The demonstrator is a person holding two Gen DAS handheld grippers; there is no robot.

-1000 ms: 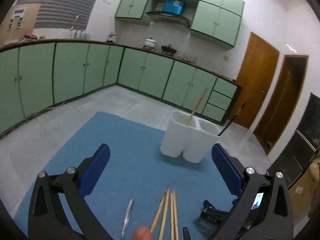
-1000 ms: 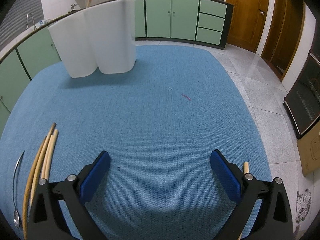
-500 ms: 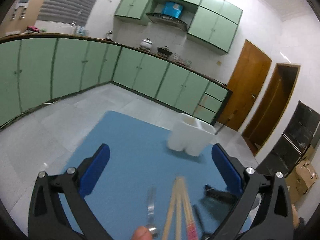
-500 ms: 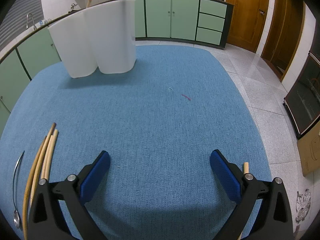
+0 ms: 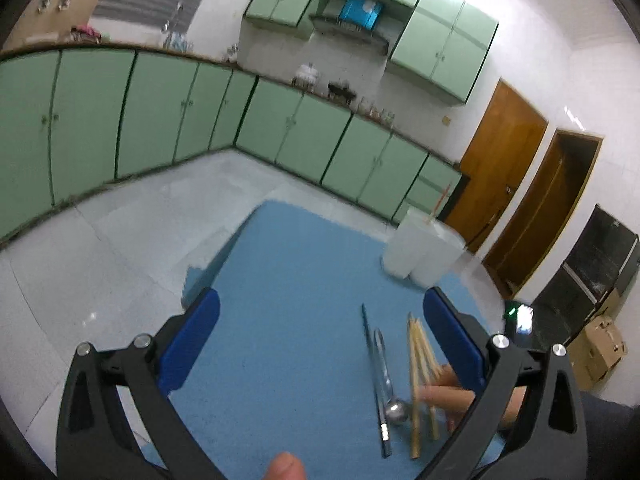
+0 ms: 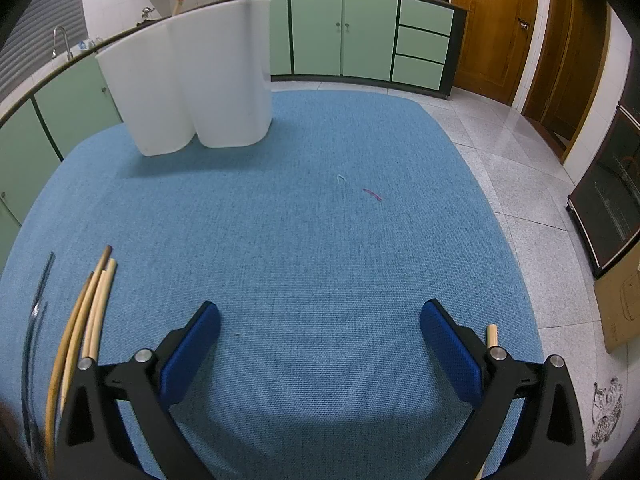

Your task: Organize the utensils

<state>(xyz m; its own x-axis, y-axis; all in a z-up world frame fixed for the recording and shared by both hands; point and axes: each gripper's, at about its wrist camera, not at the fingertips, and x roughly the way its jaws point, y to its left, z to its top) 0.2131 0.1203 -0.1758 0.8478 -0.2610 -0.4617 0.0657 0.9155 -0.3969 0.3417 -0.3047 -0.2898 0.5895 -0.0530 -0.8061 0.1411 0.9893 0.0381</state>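
Observation:
A white two-compartment holder point(image 5: 422, 250) point(image 6: 192, 80) stands at the far end of the blue mat point(image 5: 288, 320) point(image 6: 320, 220), with a chopstick and a dark utensil sticking up from it. Several wooden chopsticks point(image 5: 420, 368) point(image 6: 86, 320), a metal spoon point(image 5: 390, 392) and a dark thin utensil point(image 5: 374, 376) lie on the mat. A person's hand point(image 5: 452, 394) touches the chopsticks. My left gripper point(image 5: 320, 340) is open above the mat, left of these utensils. My right gripper point(image 6: 320, 344) is open and empty, low over the mat. One chopstick end point(image 6: 491, 335) shows beside its right finger.
Green cabinets point(image 5: 160, 120) run along the walls, and wooden doors point(image 5: 520, 184) stand to the right. Grey tiled floor point(image 6: 520, 152) surrounds the mat. Cardboard boxes point(image 5: 600, 348) sit at the far right. A fingertip point(image 5: 285, 466) shows at the bottom edge.
The left gripper has risen and swung left, so the utensils now sit at its lower right. A hand has come onto the chopsticks. The right gripper has not moved.

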